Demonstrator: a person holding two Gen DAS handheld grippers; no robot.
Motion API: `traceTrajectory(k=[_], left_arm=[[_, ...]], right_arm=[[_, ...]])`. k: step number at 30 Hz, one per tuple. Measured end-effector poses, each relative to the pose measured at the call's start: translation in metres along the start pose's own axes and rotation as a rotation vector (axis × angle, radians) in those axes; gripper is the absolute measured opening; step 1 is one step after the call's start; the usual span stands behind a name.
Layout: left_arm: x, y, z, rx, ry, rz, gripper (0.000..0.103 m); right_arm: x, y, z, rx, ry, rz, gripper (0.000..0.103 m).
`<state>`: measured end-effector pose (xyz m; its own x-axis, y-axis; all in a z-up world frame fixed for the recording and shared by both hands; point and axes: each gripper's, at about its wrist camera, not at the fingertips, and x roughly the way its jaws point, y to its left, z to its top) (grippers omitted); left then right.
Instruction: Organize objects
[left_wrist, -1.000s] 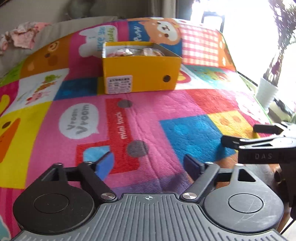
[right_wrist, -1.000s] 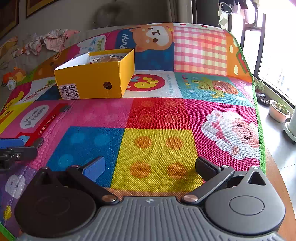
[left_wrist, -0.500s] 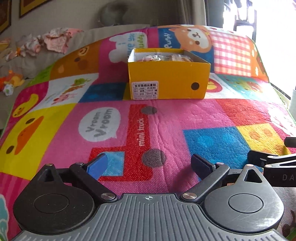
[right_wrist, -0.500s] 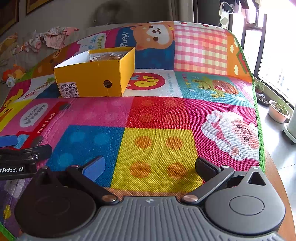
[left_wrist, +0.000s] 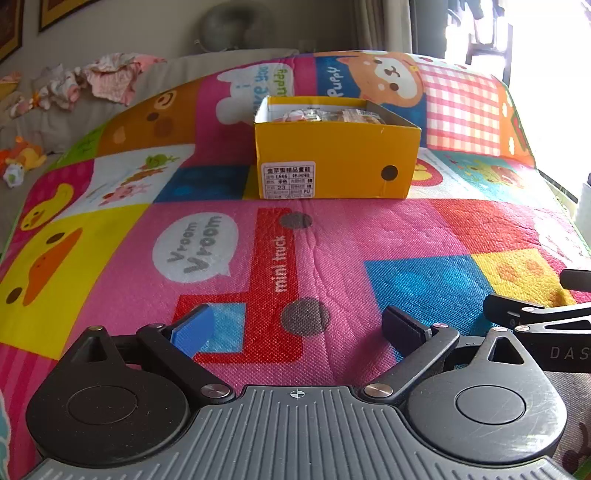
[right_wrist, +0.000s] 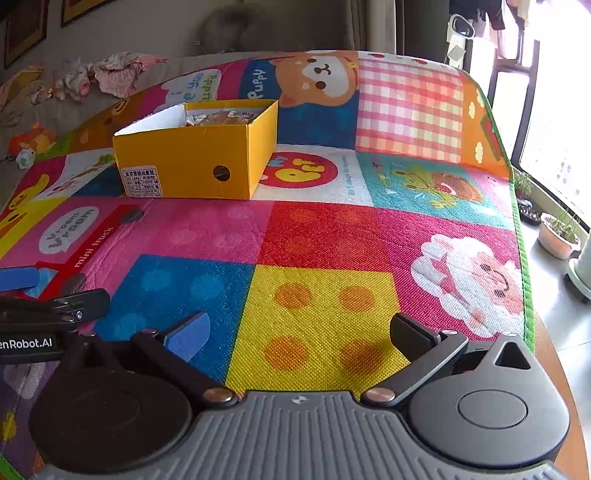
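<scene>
Both your left gripper (left_wrist: 297, 326) and right gripper (right_wrist: 299, 334) gape empty; crowding them risks collision, and the yellow box (left_wrist: 334, 162) seemingly holds packets.

The yellow box (left_wrist: 336, 147) hides most of its wrapped contents (right_wrist: 221, 118), whose kind is unreadable.

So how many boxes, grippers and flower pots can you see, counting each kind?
Yellow box: 1
Grippers: 2, the left gripper and the right gripper, both open and empty
Flower pots: 2, a pink pot and a dark pot
Total: 5
</scene>
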<state>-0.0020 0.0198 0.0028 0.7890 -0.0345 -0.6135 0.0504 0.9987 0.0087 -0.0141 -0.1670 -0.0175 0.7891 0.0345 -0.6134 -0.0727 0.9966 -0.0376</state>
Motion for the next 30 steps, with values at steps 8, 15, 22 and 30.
traceTrajectory(k=[8,15,22,30], left_arm=[[0.0000,0.0008,-0.0008,0.000,0.001,-0.007,0.100],[-0.0001,0.0000,-0.0006,0.000,0.001,-0.007,0.100],[-0.0004,0.0002,-0.0010,0.001,0.000,-0.008,0.100],[-0.0004,-0.0001,-0.0010,0.000,0.000,-0.008,0.100]], right_arm=[[0.0040,-0.0048,0.0003,0.038,0.005,0.022,0.103],[0.0042,-0.0051,0.0006,0.038,0.006,0.020,0.103],[0.0039,-0.0053,0.0003,0.038,0.005,0.022,0.103],[0.0041,-0.0054,0.0008,0.037,0.005,0.024,0.103]])
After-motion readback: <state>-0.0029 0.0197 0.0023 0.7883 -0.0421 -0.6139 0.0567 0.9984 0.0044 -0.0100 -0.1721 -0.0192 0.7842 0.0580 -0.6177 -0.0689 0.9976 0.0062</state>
